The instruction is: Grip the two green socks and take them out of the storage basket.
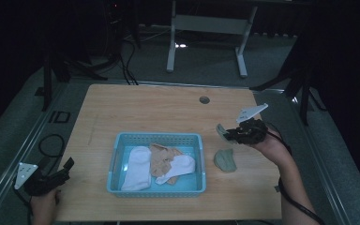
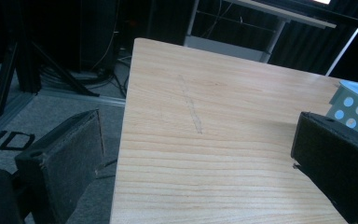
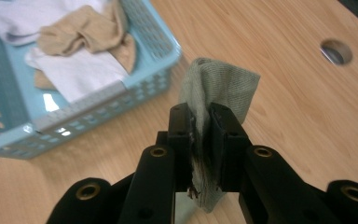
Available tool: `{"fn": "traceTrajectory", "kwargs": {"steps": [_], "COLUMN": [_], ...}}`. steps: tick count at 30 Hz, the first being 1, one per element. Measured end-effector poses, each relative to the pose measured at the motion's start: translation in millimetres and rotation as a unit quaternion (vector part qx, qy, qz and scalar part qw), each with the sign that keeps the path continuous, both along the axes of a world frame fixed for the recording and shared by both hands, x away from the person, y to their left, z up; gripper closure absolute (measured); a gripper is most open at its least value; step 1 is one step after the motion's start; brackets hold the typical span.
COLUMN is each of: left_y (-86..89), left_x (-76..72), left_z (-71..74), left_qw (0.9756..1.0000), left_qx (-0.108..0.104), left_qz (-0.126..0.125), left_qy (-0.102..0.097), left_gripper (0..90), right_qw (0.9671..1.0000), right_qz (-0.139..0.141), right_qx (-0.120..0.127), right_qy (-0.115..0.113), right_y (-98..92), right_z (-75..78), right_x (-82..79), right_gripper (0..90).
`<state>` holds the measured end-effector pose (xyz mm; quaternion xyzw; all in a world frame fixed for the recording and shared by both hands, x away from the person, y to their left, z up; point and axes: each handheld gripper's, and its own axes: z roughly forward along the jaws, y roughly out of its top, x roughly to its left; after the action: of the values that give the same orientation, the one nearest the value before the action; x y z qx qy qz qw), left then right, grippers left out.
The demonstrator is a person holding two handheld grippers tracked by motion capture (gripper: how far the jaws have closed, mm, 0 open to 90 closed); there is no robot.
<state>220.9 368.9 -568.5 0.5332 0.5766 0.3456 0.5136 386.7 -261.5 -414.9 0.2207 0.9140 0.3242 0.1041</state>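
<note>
My right gripper [image 1: 228,133] hangs over the table to the right of the blue basket [image 1: 157,136], shut on a grey-green sock [image 1: 221,131]. In the right gripper view the sock [image 3: 219,84] is pinched between the two pads of that gripper [image 3: 200,114], and its cloth sticks up past them. A second grey-green sock [image 1: 225,160] lies on the table just below that hand. Inside the basket [image 3: 98,100] lie two white socks [image 1: 138,168] and a beige one [image 1: 161,157]. My left gripper [image 1: 65,168] rests at the table's near left corner, open, its jaws [image 2: 196,158] wide apart over bare wood.
The wooden table [image 1: 159,112] has a round cable hole [image 1: 204,100] near its far edge. Behind it stands a white desk frame [image 1: 206,23], with cables on the floor at the left. A cable trails from each hand.
</note>
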Motion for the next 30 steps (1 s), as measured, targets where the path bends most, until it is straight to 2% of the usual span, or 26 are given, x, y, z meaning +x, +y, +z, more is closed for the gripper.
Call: {"fn": "traceTrajectory", "kwargs": {"steps": [9, 11, 16, 22, 30], "left_y": [-0.3, -0.4, -0.4, -0.4, -0.4], "left_x": [0.2, 0.1, 0.2, 0.2, 0.3], "left_z": [0.0, 0.0, 0.0, 0.0, 0.1], "left_qw": [1.0000, 1.0000, 1.0000, 1.0000, 1.0000], "left_qx": [0.000, 0.000, 0.000, 0.001, 0.001], "left_qz": [0.001, 0.001, 0.001, 0.001, 0.002], "left_qy": [0.000, 0.000, 0.001, 0.001, 0.001], "left_gripper": [2.4, 2.5, 2.4, 2.4, 2.4], "right_qw": [0.9992, 0.9989, 0.9973, 0.9949, 0.9925], "right_qz": [-0.036, -0.045, -0.067, -0.090, -0.111], "right_qx": [0.003, -0.005, -0.021, -0.037, -0.025], "right_qy": [0.017, 0.013, 0.021, 0.029, 0.044], "right_y": [-32.4, -37.7, -52.7, -63.2, -70.2], "right_z": [-27.8, -32.6, -48.0, -68.8, -95.6], "right_x": [6.2, 6.1, 6.1, 4.0, 2.7], "right_gripper": [79.2, 79.2, 79.1, 78.9, 77.7]}}
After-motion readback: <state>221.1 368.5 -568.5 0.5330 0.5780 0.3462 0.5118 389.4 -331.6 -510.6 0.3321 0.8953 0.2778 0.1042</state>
